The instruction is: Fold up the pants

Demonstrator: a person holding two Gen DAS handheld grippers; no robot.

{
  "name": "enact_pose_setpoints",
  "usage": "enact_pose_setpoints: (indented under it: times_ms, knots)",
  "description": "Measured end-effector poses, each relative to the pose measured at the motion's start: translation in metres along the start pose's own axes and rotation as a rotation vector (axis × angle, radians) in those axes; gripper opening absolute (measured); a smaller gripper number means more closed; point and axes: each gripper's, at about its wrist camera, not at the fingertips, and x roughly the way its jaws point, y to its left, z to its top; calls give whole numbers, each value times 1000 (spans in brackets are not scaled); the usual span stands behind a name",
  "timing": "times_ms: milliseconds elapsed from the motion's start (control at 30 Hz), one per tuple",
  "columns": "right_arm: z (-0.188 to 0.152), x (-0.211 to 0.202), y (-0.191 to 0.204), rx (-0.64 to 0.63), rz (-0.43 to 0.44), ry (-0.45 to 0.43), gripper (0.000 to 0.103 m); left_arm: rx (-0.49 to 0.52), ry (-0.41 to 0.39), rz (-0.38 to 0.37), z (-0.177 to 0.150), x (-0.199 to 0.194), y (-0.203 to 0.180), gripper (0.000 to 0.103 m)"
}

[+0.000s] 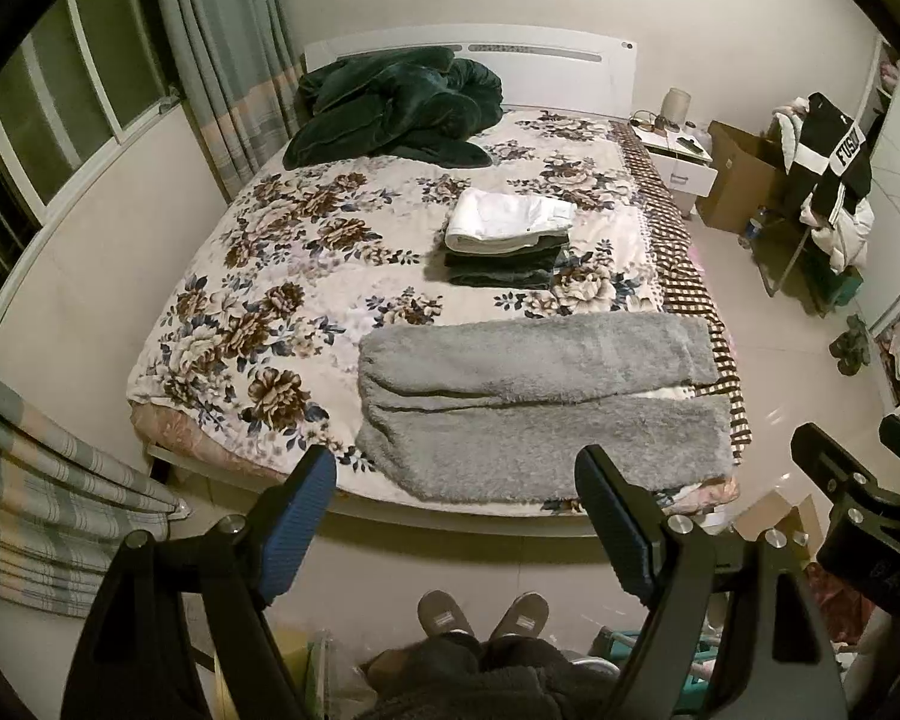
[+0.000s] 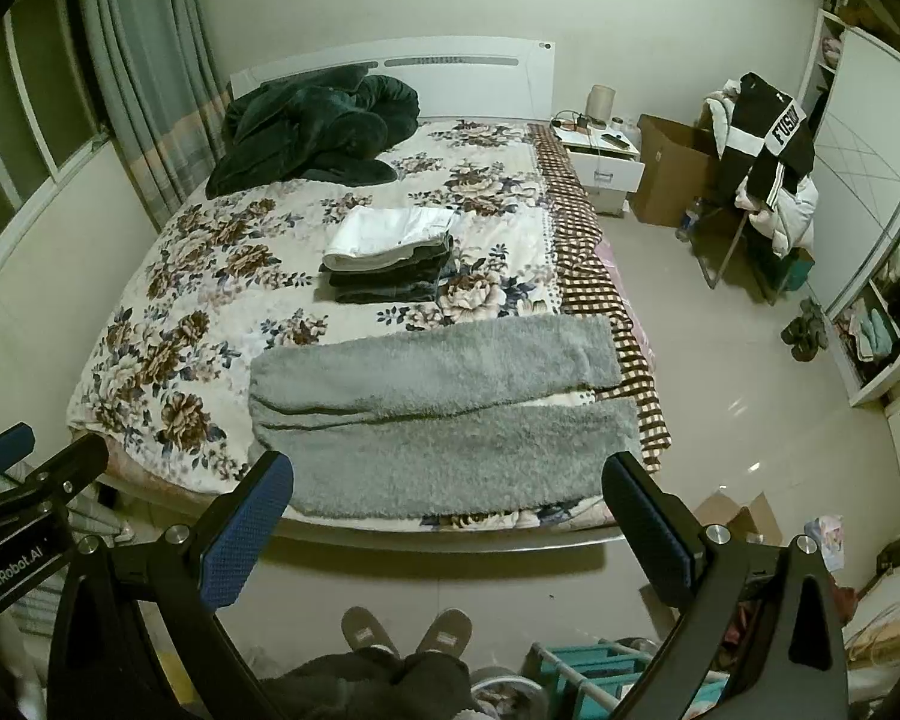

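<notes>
Grey fleece pants (image 1: 534, 396) lie flat across the near end of the bed, both legs pointing right; they also show in the right wrist view (image 2: 444, 414). My left gripper (image 1: 456, 474) is open and empty, held back from the bed's near edge, above the floor. My right gripper (image 2: 450, 480) is open and empty, also short of the bed edge. The right gripper shows at the right edge of the left wrist view (image 1: 852, 468). The left gripper shows at the left edge of the right wrist view (image 2: 36, 456).
A stack of folded clothes (image 1: 507, 237) with a white piece on top sits mid-bed. A dark green blanket (image 1: 396, 111) lies heaped by the headboard. The floral bedspread (image 1: 258, 276) covers the bed. A nightstand (image 1: 681, 162), cardboard box (image 1: 738, 177) and clothes-laden chair (image 1: 828, 180) stand right.
</notes>
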Motion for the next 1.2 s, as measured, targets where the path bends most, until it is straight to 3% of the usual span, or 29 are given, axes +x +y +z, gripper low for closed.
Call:
enact_pose_setpoints:
  times_ms: [800,1200]
  knots:
    - [-14,13,0,0,17,23,103,-14,11,-20,9,-3,-10,83]
    - [-15,19,-4,-1,19,30,103,-3,-15,11,4,0,-11,83]
